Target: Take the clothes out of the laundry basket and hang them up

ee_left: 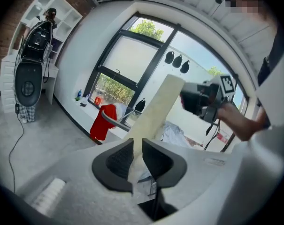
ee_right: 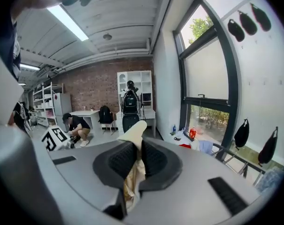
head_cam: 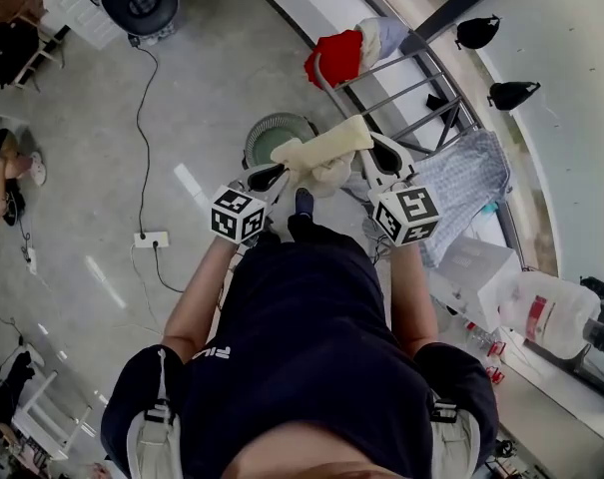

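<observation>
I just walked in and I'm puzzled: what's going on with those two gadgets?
A person is doing laundry with a handheld gripper in each hand. The left gripper and right gripper are both shut on one cream cloth, held between them by the basket. Beyond stands the drying rack, where a red garment and a checked cloth already hang. The cream cloth isn't on the rack yet.

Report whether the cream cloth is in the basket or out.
Out. The cream cloth is held between left gripper and right gripper, both shut on it, above the basket.
</observation>
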Available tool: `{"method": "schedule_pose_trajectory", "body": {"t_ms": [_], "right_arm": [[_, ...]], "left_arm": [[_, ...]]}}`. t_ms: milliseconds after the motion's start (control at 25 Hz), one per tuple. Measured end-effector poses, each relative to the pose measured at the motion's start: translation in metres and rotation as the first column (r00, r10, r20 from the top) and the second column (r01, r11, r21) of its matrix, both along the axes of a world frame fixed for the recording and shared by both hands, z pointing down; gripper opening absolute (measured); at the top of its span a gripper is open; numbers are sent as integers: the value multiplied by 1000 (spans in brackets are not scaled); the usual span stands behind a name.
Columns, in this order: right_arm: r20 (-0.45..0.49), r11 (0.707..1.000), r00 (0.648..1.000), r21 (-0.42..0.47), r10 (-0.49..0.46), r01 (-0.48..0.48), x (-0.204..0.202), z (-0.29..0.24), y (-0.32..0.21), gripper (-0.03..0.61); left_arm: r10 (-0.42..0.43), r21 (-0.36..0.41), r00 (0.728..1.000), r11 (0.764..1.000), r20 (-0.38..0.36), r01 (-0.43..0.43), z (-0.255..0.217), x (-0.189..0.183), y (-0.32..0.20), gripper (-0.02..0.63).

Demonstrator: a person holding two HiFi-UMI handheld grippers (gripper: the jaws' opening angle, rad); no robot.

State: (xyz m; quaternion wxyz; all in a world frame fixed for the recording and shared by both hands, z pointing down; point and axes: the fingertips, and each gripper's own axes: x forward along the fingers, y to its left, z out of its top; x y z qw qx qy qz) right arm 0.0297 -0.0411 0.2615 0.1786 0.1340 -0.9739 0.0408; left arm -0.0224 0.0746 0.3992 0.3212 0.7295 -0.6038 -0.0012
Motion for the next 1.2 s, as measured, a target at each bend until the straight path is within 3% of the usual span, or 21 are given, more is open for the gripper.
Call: {"method": "schedule_pose_trajectory", "body": {"t_ms": [240,400,520,640,800,880,920,1080,1200], "right_arm": [[39,998,998,21,59,-60,18,-45,-6,20],[55,994,995,65,86,-90,29,-70,-5,20],[56,985,992,127,112,-119,33,-84,-3,20],[67,985,990,119,121,-128,38,-89,-3,20],[83,984,987,100,139,-147,46,-94,-3,21],[81,982,985,94,155,-162,50,-92,-4,21],[80,981,983,91,166,-173,53,-91,-5,21],[68,962,966,96,249,-255,68,-86,-15,21],[13,922,935,164,354,-351,88,-77,-20,21]], "left_arm": [[119,-116,990,987,71,-110,51,31,5,222],[121,-187,992,976,39,-112,84,59,-10,238],[132,-192,989,974,64,-118,99,68,-30,245],[152,-214,987,967,58,-137,111,75,-46,247],[153,-252,988,956,-21,-153,126,80,-56,235],[120,-254,993,960,-15,-120,125,68,-52,75],[97,-251,995,963,-2,-95,122,59,-49,46],[-49,-230,997,971,65,62,99,0,-28,35],[-180,-164,973,965,143,203,56,-60,-12,34]]}}
